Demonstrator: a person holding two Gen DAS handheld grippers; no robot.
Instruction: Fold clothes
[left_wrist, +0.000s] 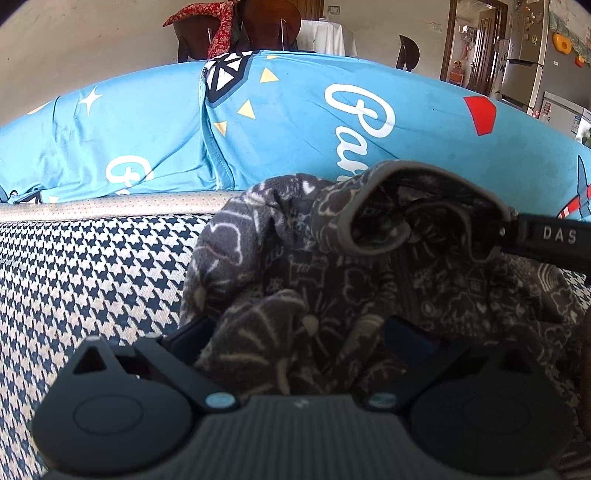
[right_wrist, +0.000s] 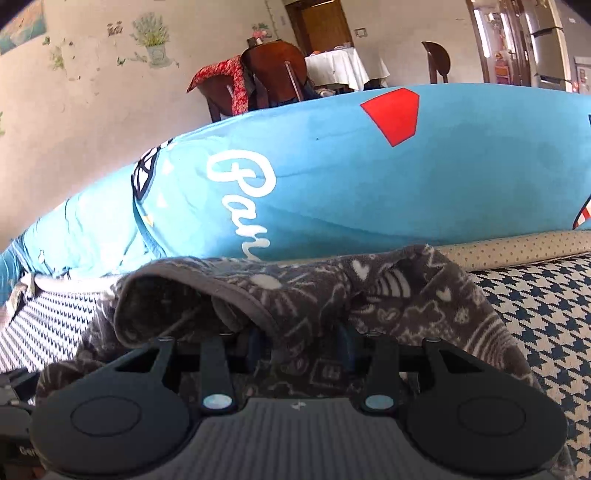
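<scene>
Left wrist view: left gripper (left_wrist: 295, 332) jaws spread, dark patterned garment (left_wrist: 332, 266) bunched between them on houndstooth cushion (left_wrist: 92, 266). Right gripper (right_wrist: 301, 345) jaws pinching the garment's (right_wrist: 369, 295) folded edge; blue cover (right_wrist: 332, 184) behind
</scene>
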